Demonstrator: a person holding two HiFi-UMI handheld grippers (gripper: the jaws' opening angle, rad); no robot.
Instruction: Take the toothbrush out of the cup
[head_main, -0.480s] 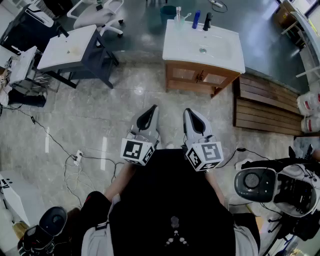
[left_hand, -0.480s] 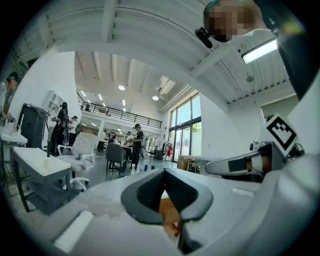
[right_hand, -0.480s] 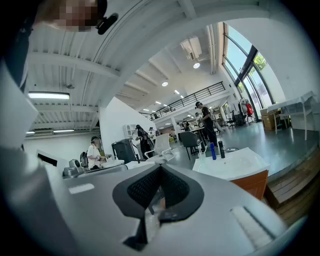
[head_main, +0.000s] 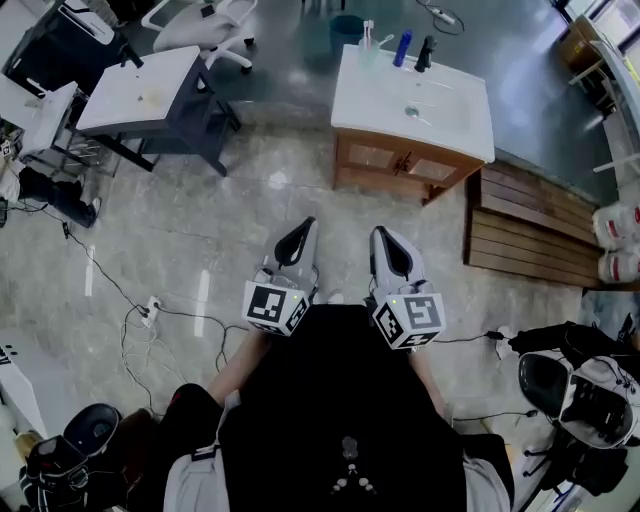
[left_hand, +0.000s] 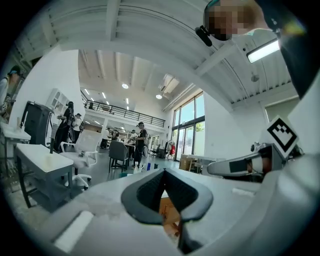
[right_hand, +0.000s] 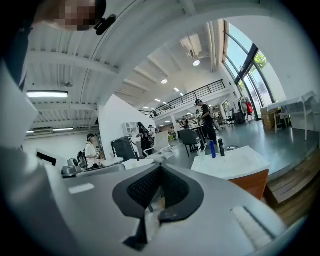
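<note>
Floor tiles (head_main: 200, 230) ran pale under you, cables (head_main: 128, 300) trailing left, wooden decking (head_main: 520, 225) right. Your left gripper (head_main: 305, 224) and right gripper (head_main: 383, 234) hung side by side, jaws together on nothing. Well ahead, the toothbrush (head_main: 368, 28) stood in its cup (head_main: 367, 50) at the washstand's (head_main: 365, 95) back edge, too small to make out clearly.

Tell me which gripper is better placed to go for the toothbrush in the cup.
Right, narrowly. The right gripper lines up with the cup on the vanity; the left gripper sits farther aside. Both are shut and far off.
</note>
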